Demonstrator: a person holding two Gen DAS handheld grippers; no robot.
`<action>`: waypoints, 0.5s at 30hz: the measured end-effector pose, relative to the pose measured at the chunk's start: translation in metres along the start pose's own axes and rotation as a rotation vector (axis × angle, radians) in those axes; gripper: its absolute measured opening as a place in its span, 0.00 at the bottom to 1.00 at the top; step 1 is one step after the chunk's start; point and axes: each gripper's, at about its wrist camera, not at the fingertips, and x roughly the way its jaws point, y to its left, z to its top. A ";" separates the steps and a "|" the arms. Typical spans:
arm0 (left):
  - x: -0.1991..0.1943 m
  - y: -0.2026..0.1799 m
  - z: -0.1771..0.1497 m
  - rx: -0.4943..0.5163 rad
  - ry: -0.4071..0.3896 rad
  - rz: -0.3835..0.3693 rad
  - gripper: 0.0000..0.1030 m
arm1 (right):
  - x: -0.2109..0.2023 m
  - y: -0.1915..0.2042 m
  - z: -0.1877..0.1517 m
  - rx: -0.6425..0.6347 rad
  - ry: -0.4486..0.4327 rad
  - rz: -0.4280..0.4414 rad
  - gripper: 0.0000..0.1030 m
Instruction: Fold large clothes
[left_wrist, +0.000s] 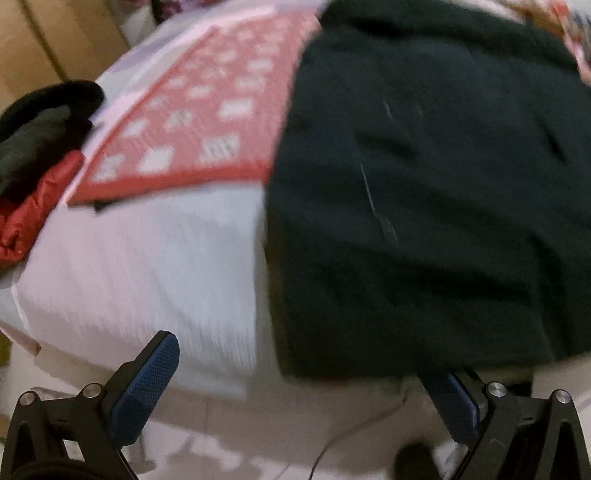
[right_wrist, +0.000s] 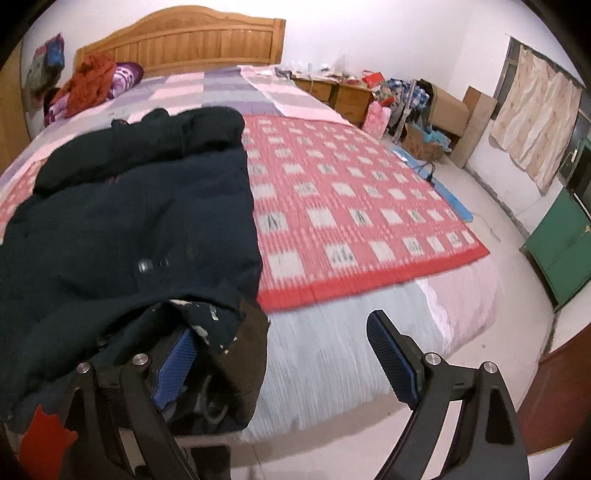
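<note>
Both wrist views overlook the bed (right_wrist: 332, 332), sharing the coat (left_wrist: 424, 203).

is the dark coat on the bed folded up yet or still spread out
Still mostly spread out: the dark coat lies long across the bed, its hem hanging over the near edge.

The dark coat (right_wrist: 140, 206) is the main obstacle, spread over the bed's (right_wrist: 332, 354) near half, its hem draped over the inner finger of the right gripper (right_wrist: 284, 354). Beside the coat, the red checked mat (right_wrist: 351, 206) lies flat and bare, open to a pass. Between the mat and the bed's foot, the pale sheet is free. On the coat's other side, a pile of black and red clothes (left_wrist: 37, 155) crowds the bed's edge. Beyond the coat, an orange heap (right_wrist: 88, 85) blocks the headboard (right_wrist: 184, 40).
</note>
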 end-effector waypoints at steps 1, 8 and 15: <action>-0.002 0.004 0.009 -0.028 -0.026 -0.003 1.00 | 0.001 0.001 0.004 -0.008 -0.004 0.001 0.88; 0.022 0.007 0.038 -0.076 -0.032 -0.006 1.00 | 0.014 0.007 -0.003 -0.033 0.046 0.003 0.88; 0.039 -0.009 0.016 0.041 0.017 0.106 1.00 | 0.046 0.006 -0.053 -0.064 0.231 -0.029 0.88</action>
